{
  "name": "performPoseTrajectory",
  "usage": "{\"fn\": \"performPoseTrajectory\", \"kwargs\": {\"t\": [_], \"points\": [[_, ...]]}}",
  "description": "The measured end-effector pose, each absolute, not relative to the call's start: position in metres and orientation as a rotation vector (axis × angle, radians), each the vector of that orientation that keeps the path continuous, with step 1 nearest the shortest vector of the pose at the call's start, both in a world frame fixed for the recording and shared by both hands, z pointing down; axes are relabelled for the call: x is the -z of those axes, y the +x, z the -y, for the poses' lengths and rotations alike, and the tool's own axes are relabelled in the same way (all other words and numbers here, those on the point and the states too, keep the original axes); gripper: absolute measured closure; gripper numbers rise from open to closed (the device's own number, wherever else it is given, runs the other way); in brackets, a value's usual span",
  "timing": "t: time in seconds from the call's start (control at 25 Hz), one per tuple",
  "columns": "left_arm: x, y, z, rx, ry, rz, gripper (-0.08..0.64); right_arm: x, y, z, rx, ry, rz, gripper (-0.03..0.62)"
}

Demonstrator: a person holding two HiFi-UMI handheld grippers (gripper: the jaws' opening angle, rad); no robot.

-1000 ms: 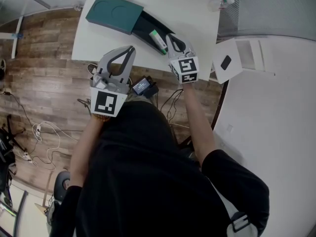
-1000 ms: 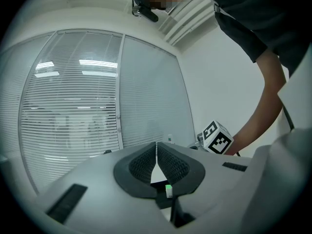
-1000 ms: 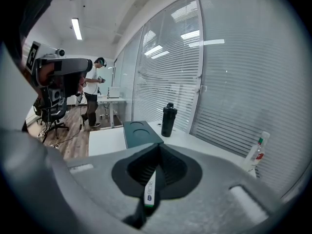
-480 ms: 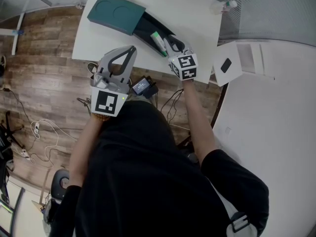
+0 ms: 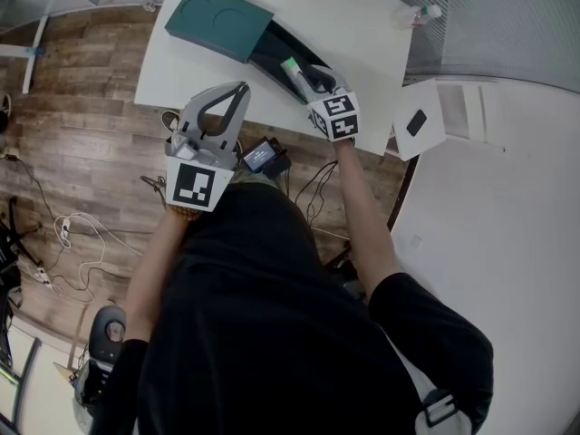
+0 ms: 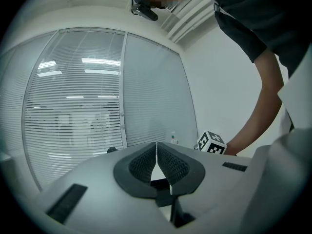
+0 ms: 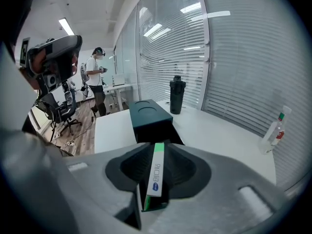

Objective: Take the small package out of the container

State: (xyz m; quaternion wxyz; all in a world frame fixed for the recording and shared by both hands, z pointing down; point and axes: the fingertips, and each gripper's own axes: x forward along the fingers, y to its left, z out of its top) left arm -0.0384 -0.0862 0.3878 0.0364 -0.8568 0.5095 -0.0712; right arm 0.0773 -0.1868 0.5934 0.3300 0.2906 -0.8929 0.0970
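Note:
A dark green container (image 5: pixel 217 21) lies on the white table (image 5: pixel 172 71), with its black inner tray (image 5: pixel 270 54) slid out toward me. The small green-and-white package (image 5: pixel 292 69) stands on edge in that tray. My right gripper (image 5: pixel 306 78) is down over it, its jaws opening, and the package (image 7: pixel 156 172) sits between the pads with gaps at its sides. In the right gripper view the container (image 7: pixel 148 116) is straight ahead. My left gripper (image 5: pixel 238 91) hangs shut and empty at the table's near edge; its pads meet in the left gripper view (image 6: pixel 156 147).
A black bottle (image 7: pixel 176 95) stands at the table's far side and a small spray bottle (image 7: pixel 275 128) at its right corner. A white stand with a phone (image 5: pixel 415 119) is to the right. Cables (image 5: pixel 82 234) and a black device (image 5: pixel 263 157) lie on the wooden floor below.
My right gripper has moved forward over the tray and its jaws have opened around the package. The left gripper has stayed where it was.

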Motion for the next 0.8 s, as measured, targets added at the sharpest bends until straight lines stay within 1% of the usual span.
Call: {"fn": "performPoseTrajectory", "kwargs": {"t": [0.12, 0.36, 0.52, 0.8], "points": [[-0.388, -0.041, 0.085, 0.226, -2.632, -1.573, 0.549, -0.601, 0.074, 0.183, -0.291, 0.733, 2.319, 0.464], [-0.392, -0.045, 0.081, 0.228, -2.642, -1.604, 0.549, -0.613, 0.071, 0.181, -0.322, 0.702, 2.287, 0.449], [-0.391, -0.046, 0.080, 0.219, -2.640, -1.612, 0.549, -0.624, 0.072, 0.179, -0.363, 0.677, 2.258, 0.412], [-0.387, -0.043, 0.079, 0.203, -2.637, -1.593, 0.549, -0.638, 0.073, 0.179, -0.402, 0.659, 2.213, 0.405]]}}
